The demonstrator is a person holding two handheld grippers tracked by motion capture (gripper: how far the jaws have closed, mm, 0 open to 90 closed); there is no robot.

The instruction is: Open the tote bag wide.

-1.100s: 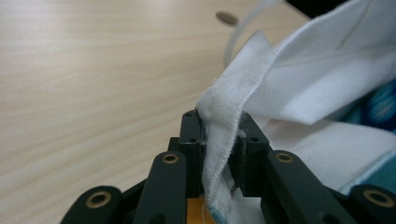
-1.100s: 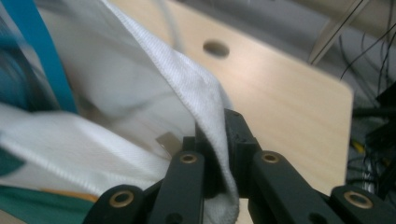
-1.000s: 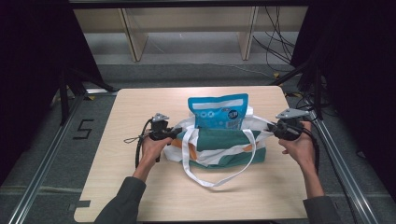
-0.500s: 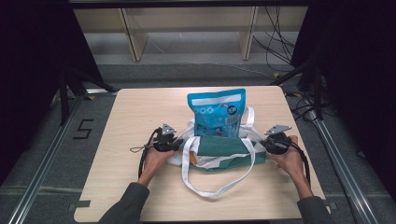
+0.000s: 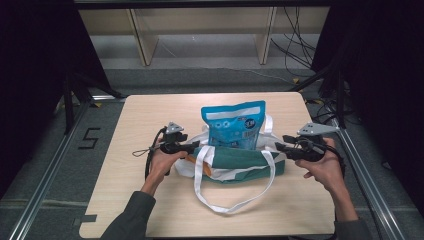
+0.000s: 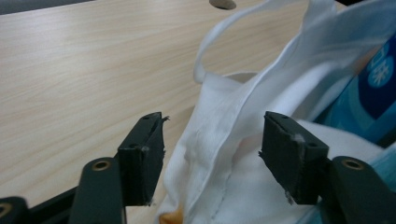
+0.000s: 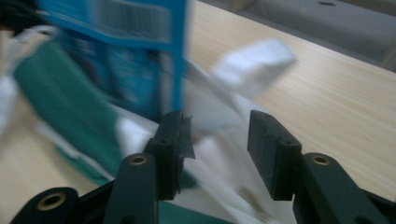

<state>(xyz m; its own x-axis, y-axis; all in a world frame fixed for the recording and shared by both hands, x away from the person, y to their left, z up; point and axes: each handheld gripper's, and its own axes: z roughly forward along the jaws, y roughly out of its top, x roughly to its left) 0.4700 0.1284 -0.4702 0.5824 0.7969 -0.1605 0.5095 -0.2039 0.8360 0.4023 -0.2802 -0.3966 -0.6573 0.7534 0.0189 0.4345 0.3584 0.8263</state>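
Green-and-white tote bag [image 5: 235, 165] holding an upright blue pouch [image 5: 233, 125], mid-table, one gripper at each end.

The high view shows the whole light wooden table [image 5: 125, 160], a white handle loop [image 5: 232, 197] lying toward the person, and a "5" floor mark [image 5: 89, 138]. The left gripper view shows the left gripper [image 6: 212, 154] with jaws spread wide, white bag fabric between them, neither pad pressing it. The right gripper view, blurred, shows the right gripper [image 7: 217, 140] likewise spread over white cloth beside the pouch. Pouch print is unreadable.
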